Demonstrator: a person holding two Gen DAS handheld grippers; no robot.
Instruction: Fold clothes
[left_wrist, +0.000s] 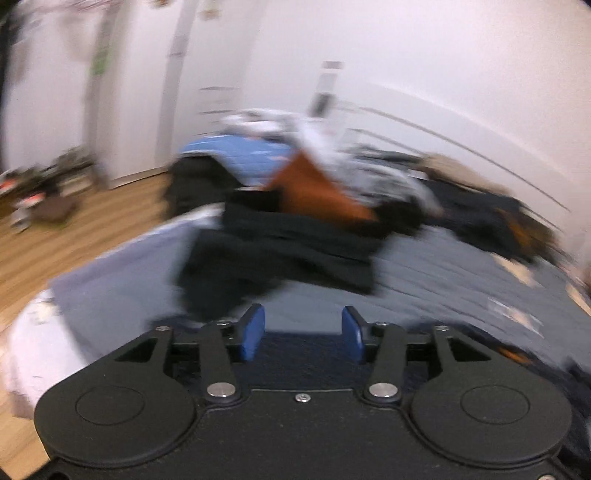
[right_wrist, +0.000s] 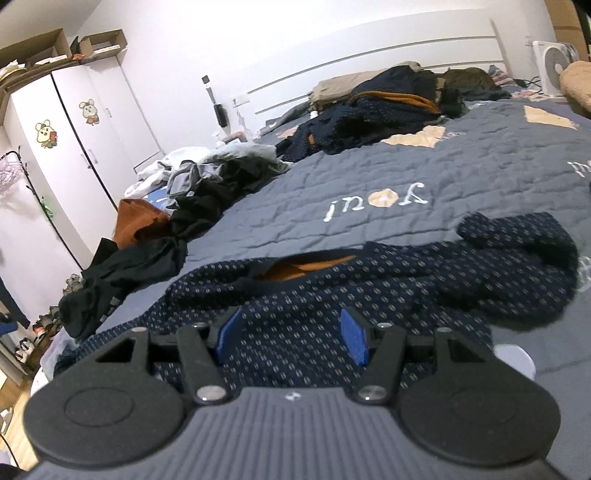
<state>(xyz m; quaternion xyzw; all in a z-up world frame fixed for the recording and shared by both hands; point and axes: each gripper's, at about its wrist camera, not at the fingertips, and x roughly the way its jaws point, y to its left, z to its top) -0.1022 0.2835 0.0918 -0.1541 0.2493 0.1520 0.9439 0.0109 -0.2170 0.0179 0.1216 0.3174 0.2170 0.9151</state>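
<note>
garment: navy dotted top (right_wrist: 369, 291) lay spread on the grey quilt (right_wrist: 424, 166), directly under and ahead of the right gripper (right_wrist: 291, 334); orange lining showed at the neck opening, 1 sleeve curled off to the right. Probably laid flat there as the piece to fold.
right gripper: blue pads (right_wrist: 354, 338) stood well apart, nothing between them; it hovered low over the top's body. Judged poised to pick an edge, not yet gripping.
left gripper: left gripper (left_wrist: 301, 332) also had its jaws spread and empty, over the bed's near edge, pointed at the heap.
heap: dark clothes pile (left_wrist: 280, 251) with a rust-orange item (left_wrist: 317, 192) sat along the bed's side, apart from the navy top. Judged as unfolded backlog kept clear of the working patch.
far pile: a 2nd mound of dark garments (right_wrist: 388, 103) lay near the headboard.
right view only: sharp; showed the navy top, quilt lettering, wardrobe (right_wrist: 74, 140), fan (right_wrist: 554, 66).
left view only: heavy motion blur; showed the wood floor (left_wrist: 74, 229) and a blue item (left_wrist: 240, 155) behind the heap. Navy top barely visible at its lower edge, could not confirm.
</note>
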